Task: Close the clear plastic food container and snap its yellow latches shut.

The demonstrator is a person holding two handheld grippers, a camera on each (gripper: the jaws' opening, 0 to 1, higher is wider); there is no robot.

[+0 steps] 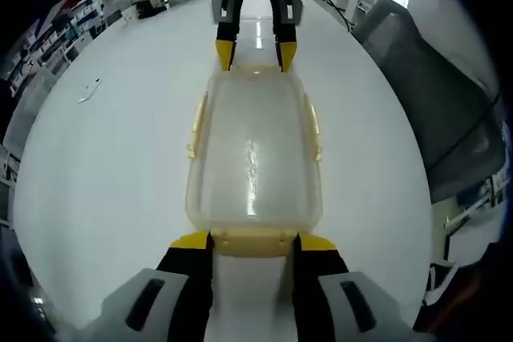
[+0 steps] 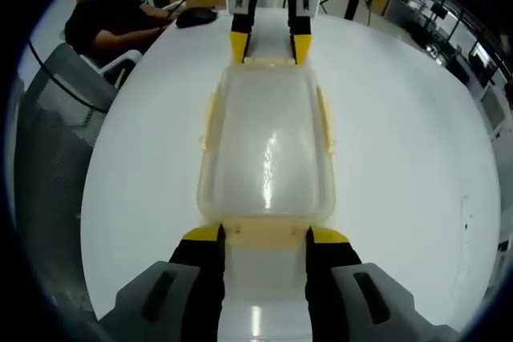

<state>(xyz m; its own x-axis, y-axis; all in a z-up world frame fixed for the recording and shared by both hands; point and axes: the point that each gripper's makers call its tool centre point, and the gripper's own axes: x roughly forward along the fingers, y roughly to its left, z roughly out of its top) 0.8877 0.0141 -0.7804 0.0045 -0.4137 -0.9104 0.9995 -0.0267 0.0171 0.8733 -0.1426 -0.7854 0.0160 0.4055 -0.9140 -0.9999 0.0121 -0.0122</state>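
While both spread claws (image 1: 254,243) (image 2: 264,237) bracket container (image 1: 255,167) end latches (image 1: 255,239), press inward evenly, keeping lid seated on tabletop (image 1: 112,166)

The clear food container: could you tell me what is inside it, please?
Nothing shows inside the clear food container: through its closed lid only pale white table reads, though glare covers part of the interior.

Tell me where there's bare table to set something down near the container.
Open white table lies along both long sides of the clear plastic food container. Its two short ends are crowded: left gripper at one, right gripper at the other.
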